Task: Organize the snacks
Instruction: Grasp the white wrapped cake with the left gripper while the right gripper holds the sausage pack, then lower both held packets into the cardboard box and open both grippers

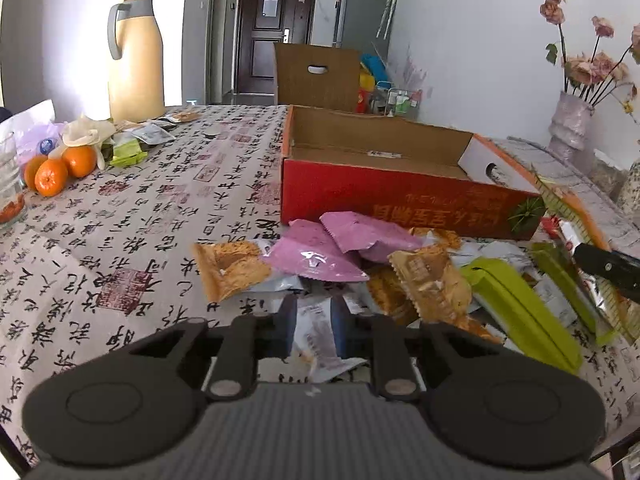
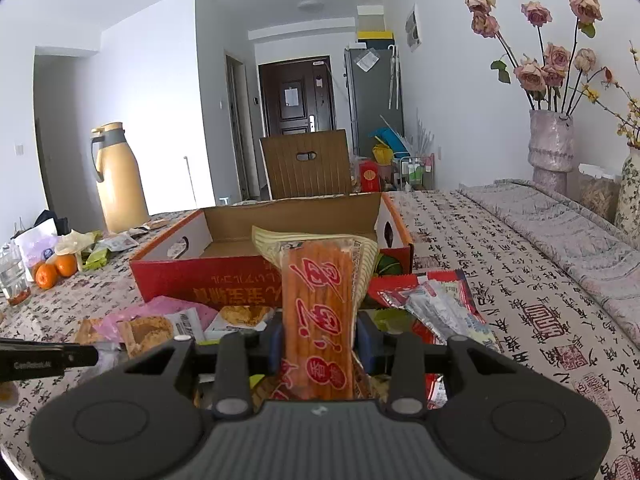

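An open red cardboard box (image 1: pixel 400 196) stands on the table, also in the right wrist view (image 2: pixel 200 280). A heap of snack packets lies in front of it: purple packets (image 1: pixel 320 252), orange ones (image 1: pixel 228 268), green ones (image 1: pixel 516 304). My left gripper (image 1: pixel 313 328) is shut on a white-grey snack packet (image 1: pixel 316 336) at the heap's near edge. My right gripper (image 2: pixel 318 340) is shut on a long packet of orange snack sticks (image 2: pixel 320 300), held upright in front of the box. Its dark finger (image 1: pixel 608 264) shows at the right of the left view.
A calligraphy-print cloth (image 1: pixel 140 240) covers the table. A beige thermos jug (image 1: pixel 134 60), oranges (image 1: pixel 52 174), a glass (image 1: pixel 8 176) and more packets stand at far left. Vases with dried roses (image 2: pixel 552 144) stand at right. A brown box (image 2: pixel 306 164) is behind the table.
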`<state>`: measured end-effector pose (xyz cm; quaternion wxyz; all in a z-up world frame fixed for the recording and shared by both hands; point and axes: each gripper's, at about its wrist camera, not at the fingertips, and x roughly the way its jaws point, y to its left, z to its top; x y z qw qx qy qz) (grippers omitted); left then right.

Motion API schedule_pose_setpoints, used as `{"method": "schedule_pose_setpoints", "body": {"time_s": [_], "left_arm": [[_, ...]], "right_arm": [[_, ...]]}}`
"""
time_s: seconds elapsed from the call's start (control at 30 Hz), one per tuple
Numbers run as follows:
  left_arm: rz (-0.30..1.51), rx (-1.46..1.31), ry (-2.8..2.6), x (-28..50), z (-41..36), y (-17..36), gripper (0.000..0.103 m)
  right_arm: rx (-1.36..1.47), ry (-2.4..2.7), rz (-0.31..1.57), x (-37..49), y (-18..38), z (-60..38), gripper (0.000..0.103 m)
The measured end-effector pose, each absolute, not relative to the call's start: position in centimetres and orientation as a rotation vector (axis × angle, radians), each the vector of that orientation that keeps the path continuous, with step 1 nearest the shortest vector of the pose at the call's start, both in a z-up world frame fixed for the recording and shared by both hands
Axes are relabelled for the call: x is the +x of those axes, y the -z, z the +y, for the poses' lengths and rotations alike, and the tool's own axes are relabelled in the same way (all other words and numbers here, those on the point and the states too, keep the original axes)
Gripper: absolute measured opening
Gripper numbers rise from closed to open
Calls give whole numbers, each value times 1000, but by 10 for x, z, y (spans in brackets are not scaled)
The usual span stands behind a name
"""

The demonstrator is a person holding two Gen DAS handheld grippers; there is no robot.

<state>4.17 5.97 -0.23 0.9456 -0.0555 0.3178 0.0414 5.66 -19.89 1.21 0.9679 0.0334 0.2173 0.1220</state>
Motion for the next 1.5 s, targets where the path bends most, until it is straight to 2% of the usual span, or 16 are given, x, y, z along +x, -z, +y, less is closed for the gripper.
{"method": "schedule_pose_setpoints", "body": {"time_s": [0.07, 0.23, 0.3, 0.33, 0.4, 0.47, 0.5, 0.53, 0.7, 1.1, 1.5], "left_arm": [[666, -117, -93, 43, 60, 7, 21], [701, -182, -100, 49, 66, 12, 59], [703, -202, -98, 53, 66, 11, 69], [704, -206, -98, 56, 64, 10, 70], [715, -208, -98, 62, 61, 12, 70], [742, -196, -116, 69, 57, 16, 63], [755, -196, -114, 71, 56, 19, 52], [760, -192, -115, 72, 55, 21, 49], [740, -176, -107, 63, 55, 19, 40], [607, -139, -92, 34, 64, -16, 40], [480, -102, -44, 70, 50, -59, 40]], "right_arm": [[67, -250, 440, 56, -12, -199, 36], [67, -253, 441, 56, -12, -200, 36], [69, -251, 444, 56, -11, -201, 36], [69, -251, 446, 56, -11, -201, 36], [71, -250, 449, 57, -10, -201, 36], [72, -250, 452, 59, -10, -202, 36], [73, -250, 453, 59, -10, -202, 36], [73, -251, 454, 60, -10, -202, 36], [76, -254, 460, 62, -8, -202, 36], [68, -262, 436, 59, -15, -202, 36], [52, -263, 352, 92, -45, -189, 36]]}}
